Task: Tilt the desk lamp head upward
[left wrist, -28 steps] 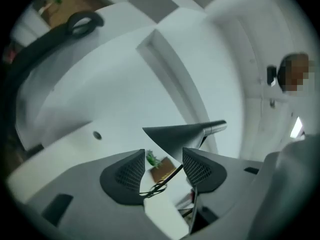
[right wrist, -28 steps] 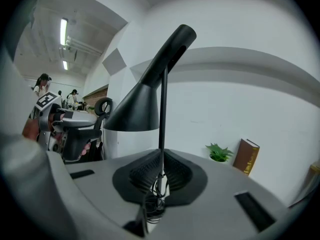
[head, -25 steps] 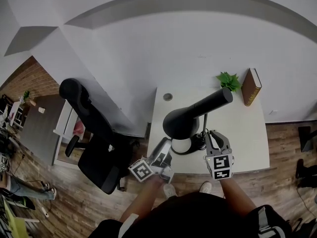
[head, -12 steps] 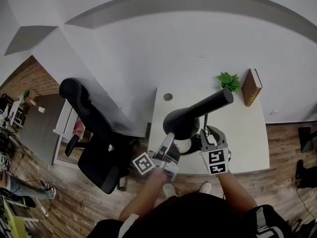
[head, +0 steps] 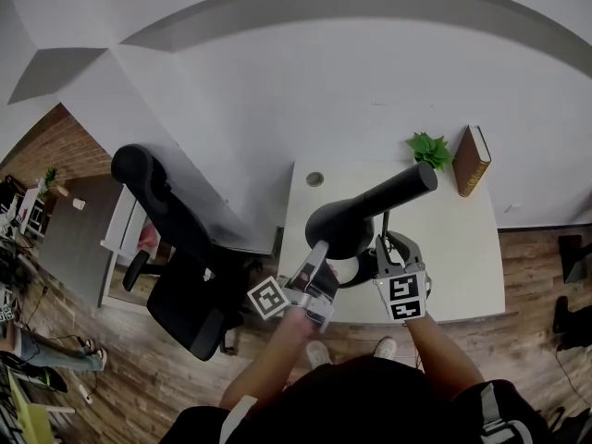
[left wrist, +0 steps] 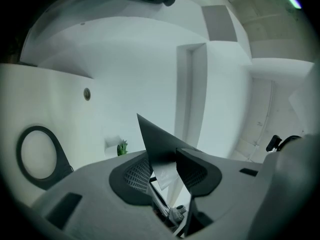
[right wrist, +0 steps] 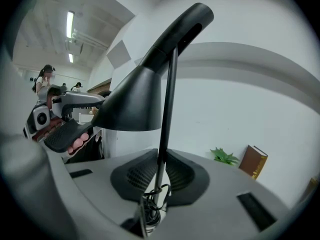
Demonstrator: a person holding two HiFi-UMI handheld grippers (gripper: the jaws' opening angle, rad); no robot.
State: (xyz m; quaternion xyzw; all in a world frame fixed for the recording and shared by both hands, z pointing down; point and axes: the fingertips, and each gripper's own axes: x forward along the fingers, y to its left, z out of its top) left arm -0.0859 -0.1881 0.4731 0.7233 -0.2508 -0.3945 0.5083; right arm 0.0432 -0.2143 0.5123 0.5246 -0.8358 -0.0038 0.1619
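1. White desk [head: 462, 248] against a white wall [head: 324, 81], wood floor [head: 139, 368] around it; that is what I see from the head view, and the black desk lamp [head: 365, 213] stands near the desk's front edge.
2. I take the lamp as my reference. Beyond it, at the wall, sit a small green plant [head: 428, 148] and an upright brown book [head: 472, 160]. To its left, off the desk, is a black office chair [head: 171, 248]. A round grommet [head: 314, 179] is set in the desktop behind the lamp on that same side.
3. The lamp head [head: 338, 228] is a cone with its mouth facing down at the desk. Its neck slopes up and away toward the plant.
4. My left gripper [head: 319, 252] comes at the lamp from the front left. In the left gripper view its jaws are pressed onto a dark wedge of the head's rim [left wrist: 160, 144], pale on the inside, so they are pinching the shade's edge.
5. My right gripper [head: 387, 248] sits at the lamp's front right. In the right gripper view the jaws are closed on the thin upright stem [right wrist: 167, 109], low down, just above the coiled cable [right wrist: 150, 204] at the base.
6. The same view shows the left gripper [right wrist: 87, 126] touching the head's lower rim [right wrist: 132, 106].
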